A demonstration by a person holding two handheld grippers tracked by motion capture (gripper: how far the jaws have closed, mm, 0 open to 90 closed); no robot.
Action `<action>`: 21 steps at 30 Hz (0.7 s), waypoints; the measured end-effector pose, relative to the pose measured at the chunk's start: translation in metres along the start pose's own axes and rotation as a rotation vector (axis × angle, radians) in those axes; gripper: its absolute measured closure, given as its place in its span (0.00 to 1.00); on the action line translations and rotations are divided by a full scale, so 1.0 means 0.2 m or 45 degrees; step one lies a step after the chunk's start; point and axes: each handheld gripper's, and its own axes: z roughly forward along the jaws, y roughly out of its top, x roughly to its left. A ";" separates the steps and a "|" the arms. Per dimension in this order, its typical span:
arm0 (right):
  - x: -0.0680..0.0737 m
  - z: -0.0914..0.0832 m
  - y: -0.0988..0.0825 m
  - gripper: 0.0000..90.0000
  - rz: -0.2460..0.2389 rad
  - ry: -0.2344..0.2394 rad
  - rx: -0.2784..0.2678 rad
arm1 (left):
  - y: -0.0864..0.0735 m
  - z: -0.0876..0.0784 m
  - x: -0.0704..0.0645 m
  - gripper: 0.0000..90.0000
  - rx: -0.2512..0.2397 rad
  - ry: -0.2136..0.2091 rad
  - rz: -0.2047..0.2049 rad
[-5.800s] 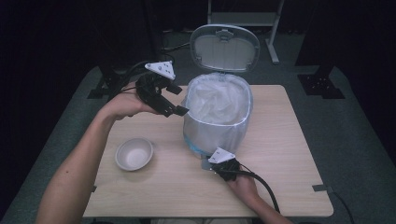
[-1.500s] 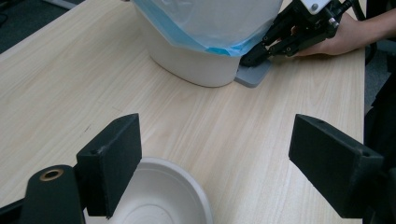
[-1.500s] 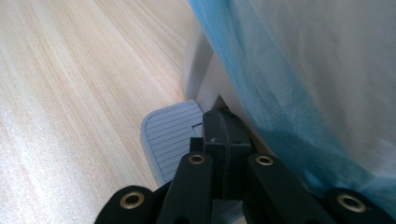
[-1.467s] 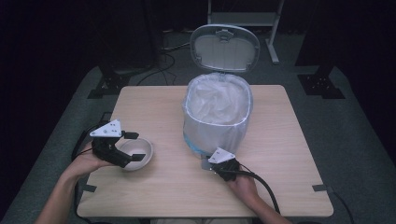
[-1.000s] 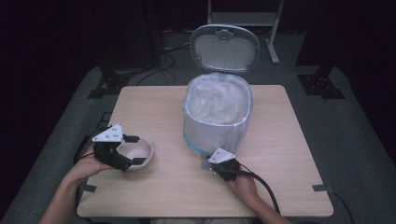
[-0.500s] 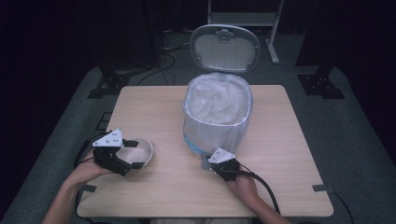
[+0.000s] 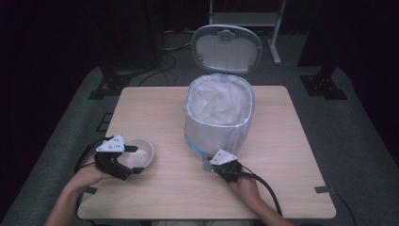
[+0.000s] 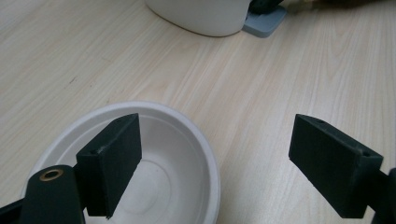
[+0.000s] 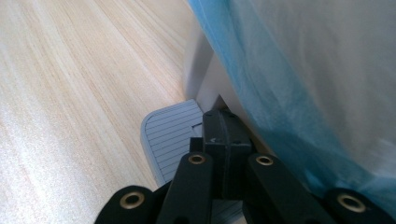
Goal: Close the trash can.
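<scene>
White round paper bowl sits at the near left of the pale wooden table, its right rim between the left gripper's spread jaws. Right gripper, pressed together, rests on the grey ribbed pedal of the bagged white bin.

On the table we find the bowl at front left. The bin stands centre, its lid raised behind, its pedal at front.
</scene>
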 end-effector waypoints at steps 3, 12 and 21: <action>0.00 0.00 0.00 1.00 0.001 0.001 0.000 | -0.02 0.00 0.00 0.18 0.005 0.003 -0.001; 0.00 0.00 0.00 1.00 0.005 0.001 0.001 | -0.06 0.02 0.00 0.18 0.035 0.015 -0.001; 0.00 0.00 0.00 1.00 0.008 0.001 0.002 | -0.10 0.04 0.01 0.18 0.061 0.026 0.002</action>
